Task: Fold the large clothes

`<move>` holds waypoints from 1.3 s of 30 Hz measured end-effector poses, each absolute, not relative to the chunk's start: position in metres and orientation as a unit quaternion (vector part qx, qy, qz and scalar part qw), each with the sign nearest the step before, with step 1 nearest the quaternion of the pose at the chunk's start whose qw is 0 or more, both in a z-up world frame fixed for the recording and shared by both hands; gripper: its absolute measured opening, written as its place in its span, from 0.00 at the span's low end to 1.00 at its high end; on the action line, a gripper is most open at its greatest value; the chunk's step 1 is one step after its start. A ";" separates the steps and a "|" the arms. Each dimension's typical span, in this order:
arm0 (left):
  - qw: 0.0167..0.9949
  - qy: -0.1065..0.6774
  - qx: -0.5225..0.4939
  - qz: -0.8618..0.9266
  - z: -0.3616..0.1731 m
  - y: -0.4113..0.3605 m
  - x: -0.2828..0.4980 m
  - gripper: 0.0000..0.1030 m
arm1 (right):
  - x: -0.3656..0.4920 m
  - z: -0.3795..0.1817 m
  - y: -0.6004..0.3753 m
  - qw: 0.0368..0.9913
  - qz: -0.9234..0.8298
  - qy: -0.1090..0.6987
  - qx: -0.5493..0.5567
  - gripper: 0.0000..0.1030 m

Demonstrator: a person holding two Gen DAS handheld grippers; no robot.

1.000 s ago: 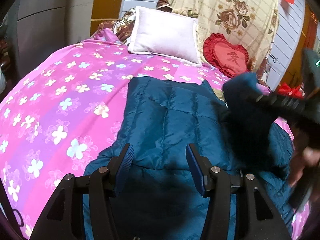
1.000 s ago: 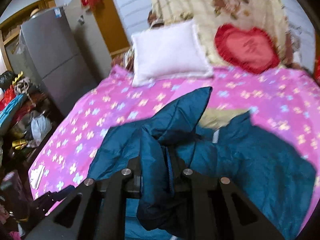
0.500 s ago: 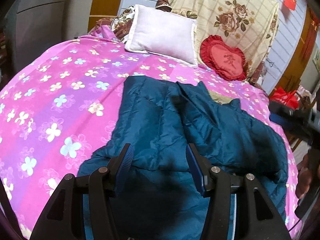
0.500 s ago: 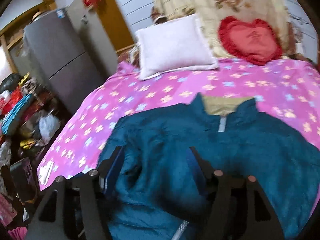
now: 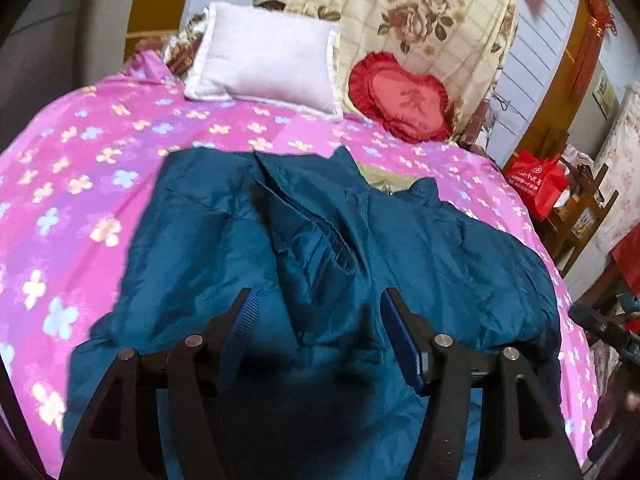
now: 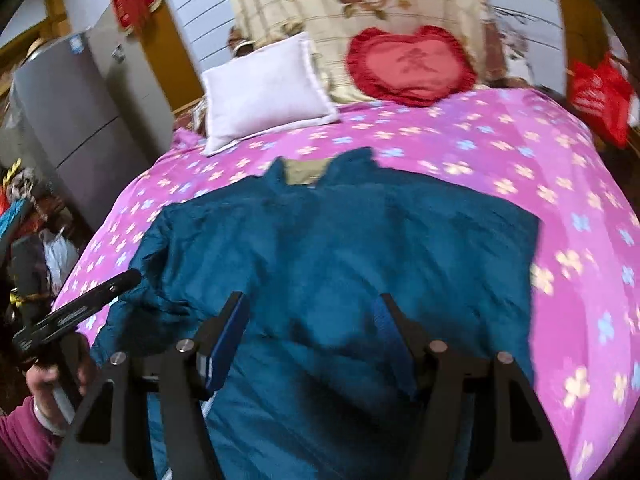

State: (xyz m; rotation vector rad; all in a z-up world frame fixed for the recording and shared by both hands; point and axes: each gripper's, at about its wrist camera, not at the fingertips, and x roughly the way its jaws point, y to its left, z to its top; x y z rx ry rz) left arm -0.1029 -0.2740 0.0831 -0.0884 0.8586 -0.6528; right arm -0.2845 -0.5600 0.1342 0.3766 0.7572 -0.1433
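while both hover over the jacket [image 5: 320, 240], left claw [image 5: 316, 316] and right claw [image 6: 312, 312] gape, released.

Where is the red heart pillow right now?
The red heart pillow sits at the head of the bed, leaning on the flowery blanket, just right of the white pillow in both views, beyond the blue jacket.

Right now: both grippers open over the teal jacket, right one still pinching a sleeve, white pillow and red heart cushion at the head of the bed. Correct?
Not quite. The right gripper pinches nothing: in the right wrist view its jaws stand open above the teal jacket. The rest holds: left gripper open, white pillow and red heart cushion at the bed's head.
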 end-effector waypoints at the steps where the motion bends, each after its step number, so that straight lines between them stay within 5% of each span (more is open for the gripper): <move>1: 0.857 0.416 -0.044 -0.300 0.080 -0.275 -0.096 0.18 | -0.294 0.133 -0.569 0.909 -0.080 0.365 0.186 0.67; 3: 0.858 0.427 -0.053 -0.280 0.075 -0.268 -0.085 0.00 | -0.307 0.133 -0.582 0.908 -0.101 0.365 0.181 0.67; 10: 0.859 0.425 -0.097 -0.269 0.072 -0.238 -0.073 0.00 | -0.324 0.127 -0.626 0.897 -0.181 0.345 0.211 0.67; 26: 0.880 0.420 -0.040 -0.220 0.077 -0.239 -0.089 0.00 | -0.202 0.066 -0.606 0.879 -0.188 0.411 0.153 0.71; 31: 0.908 0.368 -0.045 -0.198 0.099 -0.228 -0.097 0.19 | -0.235 0.094 -0.598 0.898 -0.191 0.377 0.127 0.71; 39: 0.913 0.339 -0.019 -0.225 0.105 -0.240 -0.102 0.22 | -0.224 0.109 -0.600 0.904 -0.198 0.357 0.123 0.71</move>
